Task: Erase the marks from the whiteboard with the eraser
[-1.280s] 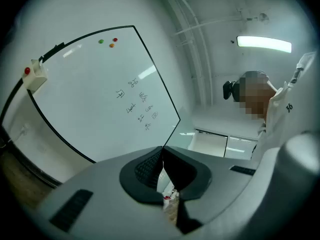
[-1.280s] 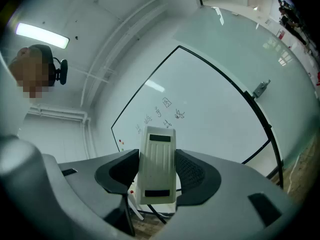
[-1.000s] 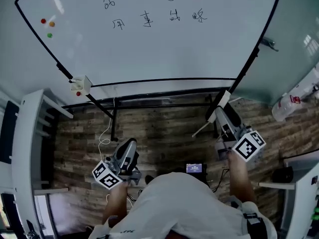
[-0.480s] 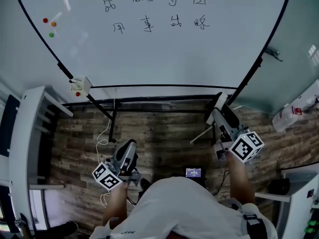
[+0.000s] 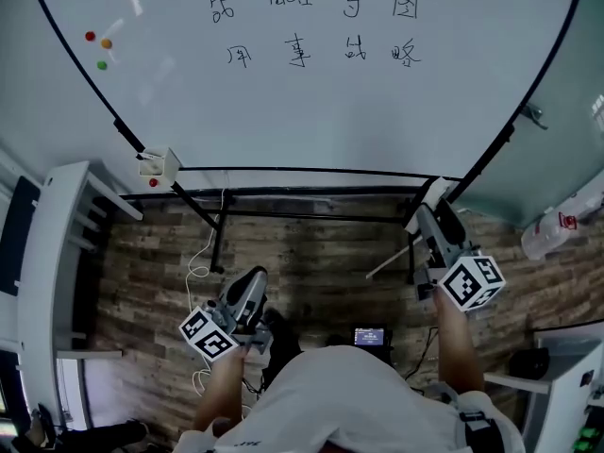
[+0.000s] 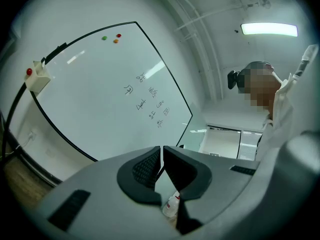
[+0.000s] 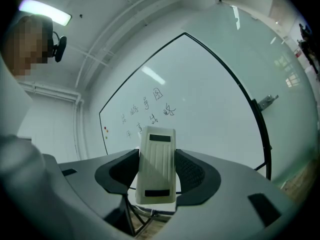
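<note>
Right hand-held gripper is up near the lower right corner of the whiteboard, and its own view shows the jaws clamped on the eraser, one on each long side. The pale ribbed block stands upright between them and points toward the board. In the head view, the eraser sits low by the black frame, well short of the writing. The marks run in two rows of dark handwritten characters across the upper part of the board, all of them intact. Left hand-held gripper hangs lower, over the wooden floor. Its jaws are drawn together with only a thin slit between the pads, and nothing is held there. Three small magnets, red, orange and green, sit at the board's upper left. A little white box with a red dot hangs at the lower left corner of the frame. A small lit screen lies on the floor between the two arms.
</note>
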`<state>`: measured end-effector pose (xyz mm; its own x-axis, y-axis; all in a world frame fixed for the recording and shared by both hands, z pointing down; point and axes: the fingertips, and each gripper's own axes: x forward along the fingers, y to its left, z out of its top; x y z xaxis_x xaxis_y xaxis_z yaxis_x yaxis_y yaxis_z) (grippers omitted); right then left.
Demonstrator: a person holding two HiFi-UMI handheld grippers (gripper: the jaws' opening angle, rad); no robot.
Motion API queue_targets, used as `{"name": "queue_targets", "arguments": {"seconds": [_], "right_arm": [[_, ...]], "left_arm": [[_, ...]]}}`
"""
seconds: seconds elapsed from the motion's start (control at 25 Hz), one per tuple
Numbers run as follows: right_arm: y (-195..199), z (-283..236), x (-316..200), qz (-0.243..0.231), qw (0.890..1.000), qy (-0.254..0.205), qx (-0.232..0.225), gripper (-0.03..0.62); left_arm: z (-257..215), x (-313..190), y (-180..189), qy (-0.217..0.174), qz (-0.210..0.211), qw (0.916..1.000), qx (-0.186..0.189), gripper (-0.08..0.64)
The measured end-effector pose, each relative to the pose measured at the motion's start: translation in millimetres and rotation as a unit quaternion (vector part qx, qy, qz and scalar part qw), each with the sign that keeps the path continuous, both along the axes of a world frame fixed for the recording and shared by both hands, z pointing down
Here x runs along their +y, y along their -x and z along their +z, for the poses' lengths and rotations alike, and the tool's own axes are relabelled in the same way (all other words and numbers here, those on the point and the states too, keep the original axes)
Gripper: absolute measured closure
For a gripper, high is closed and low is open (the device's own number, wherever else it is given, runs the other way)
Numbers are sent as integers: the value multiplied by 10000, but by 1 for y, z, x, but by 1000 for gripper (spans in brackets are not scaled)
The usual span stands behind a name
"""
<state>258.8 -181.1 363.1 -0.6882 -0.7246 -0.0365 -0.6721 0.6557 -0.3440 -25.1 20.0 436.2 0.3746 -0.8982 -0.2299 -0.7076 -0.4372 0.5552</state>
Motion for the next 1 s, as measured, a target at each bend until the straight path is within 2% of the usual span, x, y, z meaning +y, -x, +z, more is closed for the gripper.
{"name": "queue_targets", "arguments": {"seconds": [0.16, 0.56, 0.76, 1.0], "right_arm": [[17, -10, -13, 339, 9985, -354, 236, 347], [72, -27, -49, 1218, 9917, -411, 86, 347], [92, -37, -63, 1555, 9864, -457, 258, 347], [104, -55, -80, 1894, 9786, -640, 477, 347]], "left_arm": [[0, -24, 25, -26, 170, 9998, -68, 552], [-17, -76, 111, -68, 604, 9977, -284, 552], [-17, -90, 147, -68, 816, 9964, -237, 552], [-15, -102, 172, -76, 1030, 9943, -253, 552]]}}
